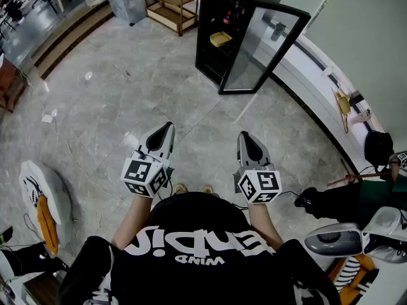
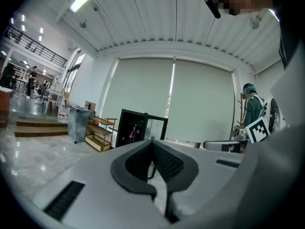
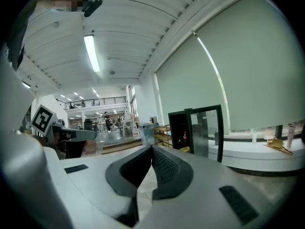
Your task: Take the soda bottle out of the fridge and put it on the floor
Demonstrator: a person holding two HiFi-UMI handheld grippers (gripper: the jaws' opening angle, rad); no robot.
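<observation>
A black fridge (image 1: 216, 49) stands far ahead on the grey stone floor, its glass door (image 1: 264, 49) swung open to the right. Inside, on an upper shelf, is a dark soda bottle (image 1: 227, 18) with a red label, also in the left gripper view (image 2: 132, 133) and the right gripper view (image 3: 185, 136). Something yellow (image 1: 220, 39) lies on a lower shelf. My left gripper (image 1: 168, 126) and right gripper (image 1: 243, 135) are held side by side in front of my body, well short of the fridge. Both are shut with nothing in them.
A wooden shelf rack (image 1: 166, 2) stands left of the fridge. Steps (image 1: 67, 33) run along the far left. A white curved ledge (image 1: 318, 84) borders the right side, with a black bag (image 1: 379, 146) and grey equipment (image 1: 337, 237) near it. A person in green (image 2: 250, 109) stands at the right.
</observation>
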